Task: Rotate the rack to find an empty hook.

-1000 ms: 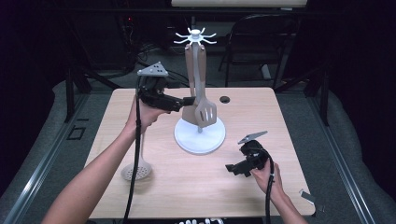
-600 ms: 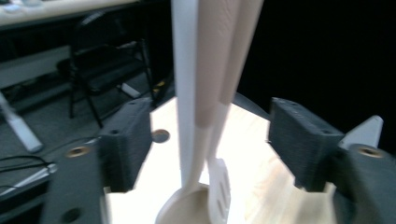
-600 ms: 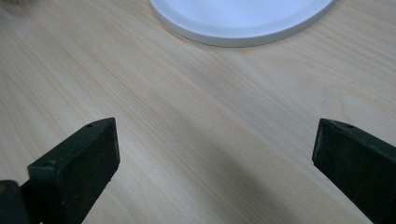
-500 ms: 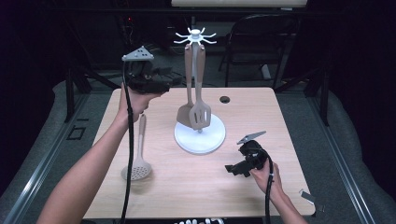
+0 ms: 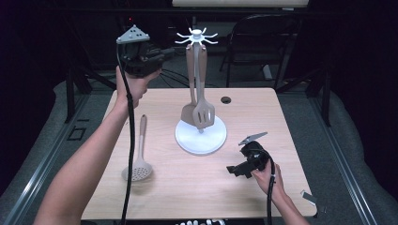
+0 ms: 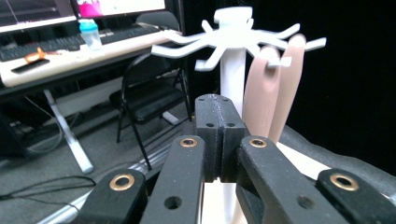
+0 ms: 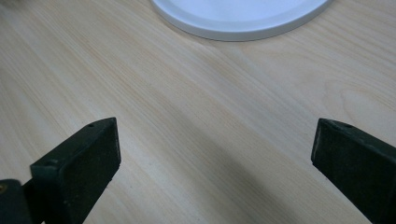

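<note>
A white hook rack stands on a round white base mid-table. Two tan utensils hang from it, a slotted spatula and a plain turner. A tan skimmer lies flat on the table to the left. My left gripper is held high, left of the rack top and apart from it. Its jaws have just been closing and now meet with nothing between them. My right gripper rests low at the front right, open over bare wood, just short of the base rim.
The wooden table has a black grommet near its far edge. A folding chair stands behind it. In the left gripper view a desk with keyboards and a bottle sits beyond a chair.
My left gripper has risen and drawn back to the left from the hanging utensils, and its jaws have closed. The right gripper has stayed put.
</note>
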`<state>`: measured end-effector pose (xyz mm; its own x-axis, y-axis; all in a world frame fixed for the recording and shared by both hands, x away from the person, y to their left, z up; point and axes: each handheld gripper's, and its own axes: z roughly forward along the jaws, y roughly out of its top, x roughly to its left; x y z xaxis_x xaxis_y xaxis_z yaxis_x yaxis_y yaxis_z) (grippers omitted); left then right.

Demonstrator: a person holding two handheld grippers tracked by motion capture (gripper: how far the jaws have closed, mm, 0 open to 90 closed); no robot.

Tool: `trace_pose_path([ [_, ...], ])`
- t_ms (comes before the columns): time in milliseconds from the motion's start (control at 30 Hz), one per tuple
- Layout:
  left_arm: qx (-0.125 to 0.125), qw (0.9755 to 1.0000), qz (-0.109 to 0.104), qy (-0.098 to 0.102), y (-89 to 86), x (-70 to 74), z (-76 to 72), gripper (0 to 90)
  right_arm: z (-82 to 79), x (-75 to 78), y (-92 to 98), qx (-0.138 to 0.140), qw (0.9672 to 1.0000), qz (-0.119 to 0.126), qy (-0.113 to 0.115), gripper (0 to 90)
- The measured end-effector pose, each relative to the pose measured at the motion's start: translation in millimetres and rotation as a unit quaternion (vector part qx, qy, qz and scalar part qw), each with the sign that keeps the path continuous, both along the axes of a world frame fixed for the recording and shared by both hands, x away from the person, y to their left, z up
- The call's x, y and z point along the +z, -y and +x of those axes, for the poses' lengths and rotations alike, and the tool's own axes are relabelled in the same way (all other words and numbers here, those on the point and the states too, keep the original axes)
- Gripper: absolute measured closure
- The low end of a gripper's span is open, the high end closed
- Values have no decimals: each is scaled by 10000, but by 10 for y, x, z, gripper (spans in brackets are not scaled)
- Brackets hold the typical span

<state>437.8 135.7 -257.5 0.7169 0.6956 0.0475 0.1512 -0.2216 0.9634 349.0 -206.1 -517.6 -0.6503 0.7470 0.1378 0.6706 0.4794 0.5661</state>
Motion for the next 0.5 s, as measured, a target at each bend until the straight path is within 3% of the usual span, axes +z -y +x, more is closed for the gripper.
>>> trace_pose_path([
  [100, 1, 10000, 60, 56, 62, 70, 21, 900, -1, -2, 1, 11, 10000, -11, -7, 11],
  [167, 6, 9999, 74, 74, 88, 101, 38, 900, 1, 13, 9, 31, 9999, -152, 22, 11],
  [200, 10, 9999, 99, 68, 100, 112, 47, 900, -9, -7, -7, -37, 10000, -13, 45, 11],
  [500, 160, 9996, 218, 69, 153, 138, 134, 900, -5, 0, 9, 58, 10000, -18, 6, 12],
])
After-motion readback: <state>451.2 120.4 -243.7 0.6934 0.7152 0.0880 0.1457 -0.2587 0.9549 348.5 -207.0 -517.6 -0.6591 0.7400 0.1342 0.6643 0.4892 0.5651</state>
